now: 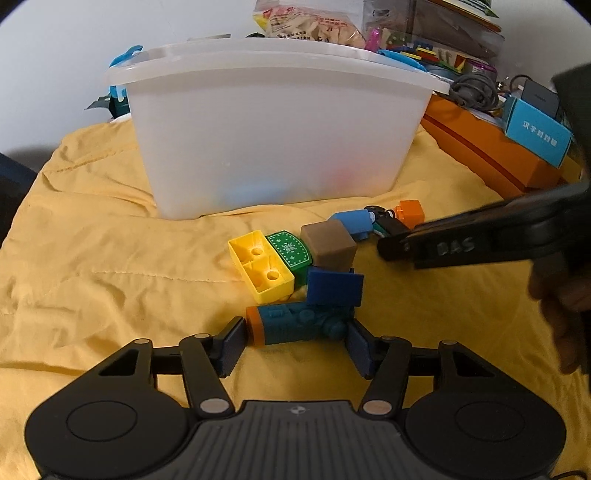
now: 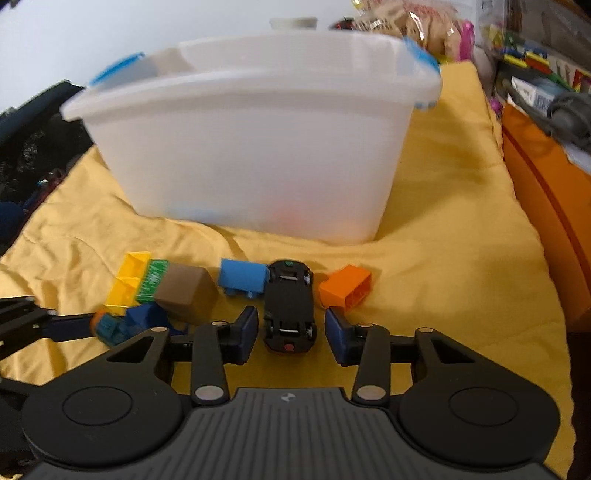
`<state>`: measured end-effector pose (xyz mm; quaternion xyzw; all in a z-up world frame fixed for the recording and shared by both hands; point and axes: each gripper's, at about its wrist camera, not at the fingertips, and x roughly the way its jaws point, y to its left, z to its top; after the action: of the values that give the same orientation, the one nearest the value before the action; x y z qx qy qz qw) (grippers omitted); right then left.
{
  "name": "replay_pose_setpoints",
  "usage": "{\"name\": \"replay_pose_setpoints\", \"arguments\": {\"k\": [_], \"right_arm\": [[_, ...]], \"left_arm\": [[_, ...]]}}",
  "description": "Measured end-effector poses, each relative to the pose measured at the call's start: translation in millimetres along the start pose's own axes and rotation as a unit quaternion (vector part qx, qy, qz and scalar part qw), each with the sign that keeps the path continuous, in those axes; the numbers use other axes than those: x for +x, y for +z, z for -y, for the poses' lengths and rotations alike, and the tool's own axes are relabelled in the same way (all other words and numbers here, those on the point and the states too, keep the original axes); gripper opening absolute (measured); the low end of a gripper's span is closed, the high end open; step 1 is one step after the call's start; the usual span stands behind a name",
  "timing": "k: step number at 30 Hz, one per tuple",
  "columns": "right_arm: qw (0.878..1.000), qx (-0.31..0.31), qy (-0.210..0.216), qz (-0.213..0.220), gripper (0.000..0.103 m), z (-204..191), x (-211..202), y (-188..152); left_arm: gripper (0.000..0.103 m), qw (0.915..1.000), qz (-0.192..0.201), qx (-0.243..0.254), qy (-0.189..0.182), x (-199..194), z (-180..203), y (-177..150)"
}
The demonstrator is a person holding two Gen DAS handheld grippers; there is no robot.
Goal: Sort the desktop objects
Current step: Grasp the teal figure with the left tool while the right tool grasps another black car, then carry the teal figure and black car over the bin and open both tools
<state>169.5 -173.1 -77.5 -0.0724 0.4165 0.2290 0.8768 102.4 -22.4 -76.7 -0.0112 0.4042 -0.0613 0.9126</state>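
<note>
A teal toy train [image 1: 295, 325] with an orange end lies on the yellow cloth [image 1: 110, 258]. My left gripper [image 1: 295, 338] has a blue pad against each end of it. Behind it are a dark blue piece [image 1: 332, 290], a yellow brick [image 1: 260, 269], a green printed brick [image 1: 290, 249] and a brown cube [image 1: 328, 245]. An upturned black toy car [image 2: 290, 306] lies between the pads of my right gripper [image 2: 291, 332], with a small gap on each side. A light blue brick [image 2: 243, 277] and an orange brick [image 2: 345, 290] flank the car. A white translucent bin [image 2: 251, 147] stands behind the toys.
An orange box [image 1: 491, 158] with a blue carton [image 1: 535, 138] and grey cables on it runs along the right. Snack bags [image 1: 314, 22] and small coloured toys lie behind the bin. A hand [image 1: 561, 314] is at the right edge of the left wrist view.
</note>
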Motion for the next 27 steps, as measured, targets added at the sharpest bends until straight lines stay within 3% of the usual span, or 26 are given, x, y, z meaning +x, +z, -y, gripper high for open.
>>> {"name": "replay_pose_setpoints", "arguments": {"k": [2,6,12,17,22,27], "right_arm": [[1.000,-0.001,0.002,0.002,0.045,0.4,3.5,-0.2],[1.000,-0.009,0.006,0.004,0.033,1.1,4.2,1.1],[1.000,-0.003,0.010,0.022,0.033,7.8,-12.7,-0.9],[0.999,0.014,0.024,0.039,0.033,13.2,-35.7,-5.3],[0.996,0.016,0.043,0.074,0.033,9.4,-71.5,-4.9],[0.991,0.023,0.060,0.113,0.033,5.2,-100.3,13.5]], "left_arm": [[0.062,1.0000,0.000,-0.008,-0.001,1.3,-0.7,1.8],[0.063,1.0000,0.003,0.001,0.000,5.9,2.2,2.8],[0.062,0.9997,0.016,0.017,-0.012,-1.7,-2.1,3.7],[0.062,0.9984,0.044,0.030,-0.021,-29.5,-11.5,6.2],[0.062,0.9978,0.063,0.011,-0.018,-65.0,-29.7,14.8],[0.062,0.9962,0.087,0.000,-0.004,-91.9,-47.9,36.7]]}}
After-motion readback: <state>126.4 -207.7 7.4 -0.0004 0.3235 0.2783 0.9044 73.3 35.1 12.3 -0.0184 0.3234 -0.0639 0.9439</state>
